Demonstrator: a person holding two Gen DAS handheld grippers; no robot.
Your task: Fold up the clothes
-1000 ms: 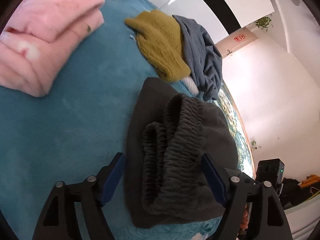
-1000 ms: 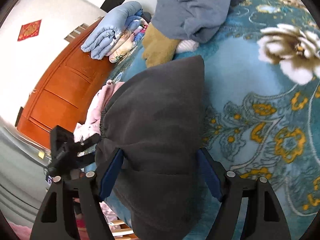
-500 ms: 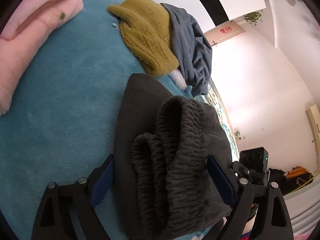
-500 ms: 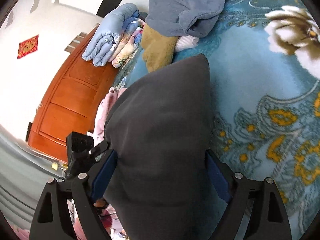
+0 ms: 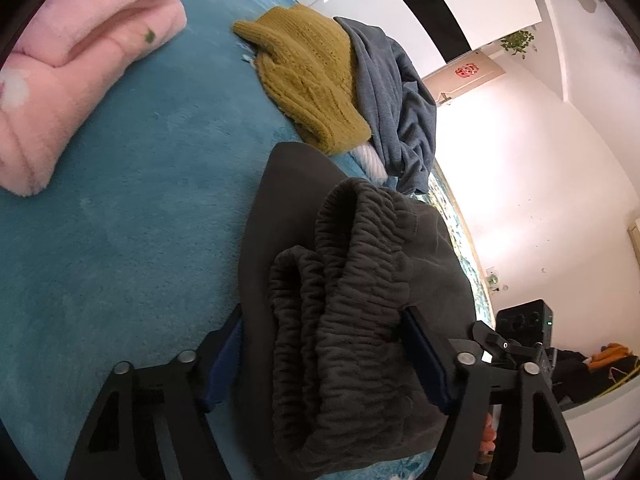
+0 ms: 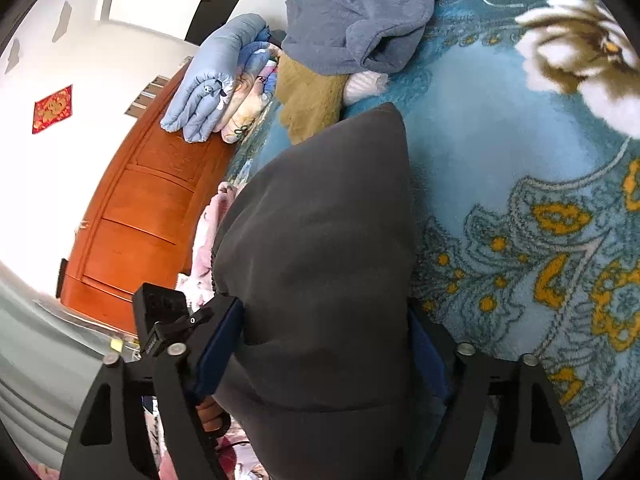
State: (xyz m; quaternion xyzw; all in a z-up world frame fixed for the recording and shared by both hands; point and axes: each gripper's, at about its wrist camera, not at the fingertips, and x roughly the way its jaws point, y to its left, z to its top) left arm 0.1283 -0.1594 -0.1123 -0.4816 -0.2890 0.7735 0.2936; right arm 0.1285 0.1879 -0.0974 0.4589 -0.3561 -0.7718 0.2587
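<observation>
So: folded dark grey trousers (image 5: 352, 304) lie on the teal blanket (image 5: 132, 208) near its front edge (gathered waistband up). Left gripper (image 5: 324, 356) and right gripper (image 6: 320, 344) both straddle them, jaws wide, nothing clamped. Mustard sweater (image 5: 308, 72) and blue-grey garment (image 5: 396, 100) sit beyond, pink folded pile (image 5: 72, 76) at the far-left corner.

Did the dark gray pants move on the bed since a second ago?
Cannot tell. The dark gray pants sit between the jaws as before, while the mustard sweater and pink blanket shift in the left wrist view, so mostly the camera moved.
</observation>
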